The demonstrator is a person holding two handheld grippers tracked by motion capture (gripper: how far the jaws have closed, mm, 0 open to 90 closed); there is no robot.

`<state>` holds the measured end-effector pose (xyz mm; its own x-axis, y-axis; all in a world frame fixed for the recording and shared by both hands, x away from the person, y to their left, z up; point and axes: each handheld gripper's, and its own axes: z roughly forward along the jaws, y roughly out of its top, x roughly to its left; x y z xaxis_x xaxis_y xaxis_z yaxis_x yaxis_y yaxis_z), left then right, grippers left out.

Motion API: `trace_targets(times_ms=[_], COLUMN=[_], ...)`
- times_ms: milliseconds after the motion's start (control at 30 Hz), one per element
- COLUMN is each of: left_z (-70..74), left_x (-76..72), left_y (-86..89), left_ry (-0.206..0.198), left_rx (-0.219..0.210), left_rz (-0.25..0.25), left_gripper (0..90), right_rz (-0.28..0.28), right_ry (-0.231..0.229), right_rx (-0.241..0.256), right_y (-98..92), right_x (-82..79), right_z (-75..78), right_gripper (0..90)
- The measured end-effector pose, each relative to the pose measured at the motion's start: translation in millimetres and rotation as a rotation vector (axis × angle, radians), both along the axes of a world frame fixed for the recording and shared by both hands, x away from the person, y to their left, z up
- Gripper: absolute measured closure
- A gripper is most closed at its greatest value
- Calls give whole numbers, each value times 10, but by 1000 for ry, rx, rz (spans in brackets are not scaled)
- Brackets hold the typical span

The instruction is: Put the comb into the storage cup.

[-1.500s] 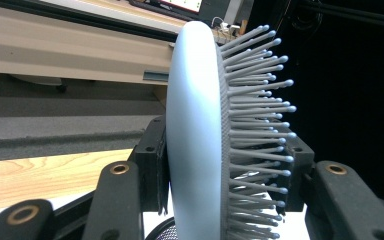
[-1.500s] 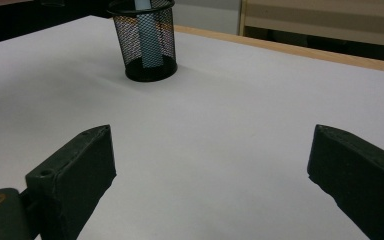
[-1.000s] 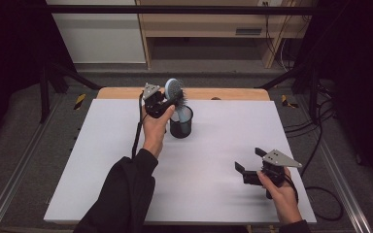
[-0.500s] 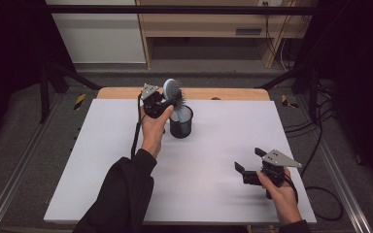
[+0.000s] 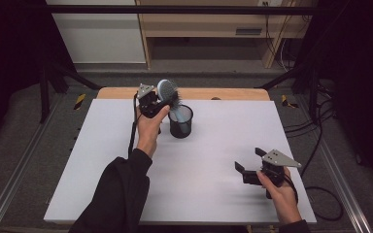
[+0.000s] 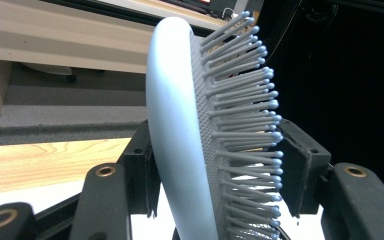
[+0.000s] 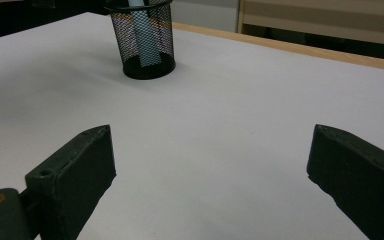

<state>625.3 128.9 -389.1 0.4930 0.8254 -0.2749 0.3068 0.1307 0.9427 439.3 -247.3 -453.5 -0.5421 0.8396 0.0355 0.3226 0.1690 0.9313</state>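
Note:
A light blue hairbrush (image 5: 166,91) stands with its handle down in a black mesh cup (image 5: 180,122) at the back middle of the white table. My left gripper (image 5: 164,101) is shut on the brush head; in the left gripper view one jaw presses the brush's smooth back (image 6: 172,130) and the other meets the grey bristle tips. My right gripper (image 5: 249,160) rests open near the front right of the table with nothing between its jaws. The right gripper view looks past its open jaws (image 7: 212,150) to the cup (image 7: 165,47), with the blue handle (image 7: 144,37) inside it.
The white table top (image 5: 213,145) has a wooden strip (image 5: 233,93) along its far edge. Behind the table stand a wooden shelf unit (image 5: 209,24) and dark frame legs. Cables trail on the floor at the right (image 5: 320,121).
The left gripper and the brush head have shifted slightly to the left over the cup. The right gripper has stayed still.

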Motion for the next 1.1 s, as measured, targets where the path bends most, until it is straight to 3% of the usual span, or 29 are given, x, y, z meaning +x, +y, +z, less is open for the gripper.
trace_targets(times_ms=[333, 633, 1100], left_z=[-16, -27, -53], left_x=[13, 21, 30], left_y=[13, 23, 54], left_ry=[2, 10, 12], left_rx=[1, -14, -6], left_rz=[10, 2, 4], left_gripper=[411, 334, 328], right_rz=[-2, 1, 6], right_ry=[-2, -4, -2], right_rx=[2, 2, 1], right_y=[-4, -2, 3], right_x=[0, -2, -2], right_z=[0, 2, 1], right_gripper=[55, 54, 54])
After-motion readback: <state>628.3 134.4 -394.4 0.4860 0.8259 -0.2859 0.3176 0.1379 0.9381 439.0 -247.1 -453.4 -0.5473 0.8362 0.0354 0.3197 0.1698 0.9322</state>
